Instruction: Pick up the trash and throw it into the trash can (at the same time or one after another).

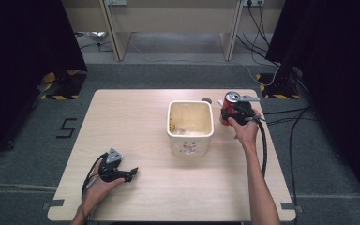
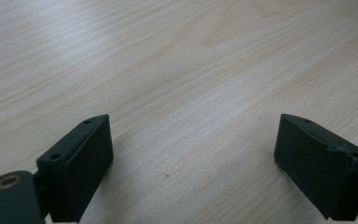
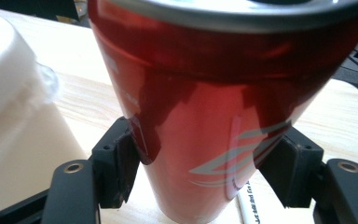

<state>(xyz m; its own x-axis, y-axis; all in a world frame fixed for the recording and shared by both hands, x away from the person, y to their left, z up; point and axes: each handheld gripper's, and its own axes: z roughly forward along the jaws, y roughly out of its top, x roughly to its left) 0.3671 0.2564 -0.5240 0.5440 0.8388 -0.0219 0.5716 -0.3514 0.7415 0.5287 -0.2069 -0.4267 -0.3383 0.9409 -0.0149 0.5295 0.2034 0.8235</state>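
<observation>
A red drink can [image 1: 231,100] with a silver top is upright in my right gripper [image 1: 233,111], just right of a white square bin [image 1: 190,142] at the table's middle. In the right gripper view the two black jaws press on the can [image 3: 214,116] from both sides, so the right gripper [image 3: 209,164] is shut on it, and the bin's wall [image 3: 14,107] stands close at the left. My left gripper [image 1: 132,172] rests low at the table's front left, pointing right. Its jaws stand wide apart over bare wood, with nothing between them [image 2: 193,158].
The bin holds a few yellowish scraps at its bottom. A small dark round object [image 1: 206,100] lies behind the bin. A white pen-like item [image 3: 246,205] lies on the table under the can. Cables [image 1: 290,140] trail over the floor to the right.
</observation>
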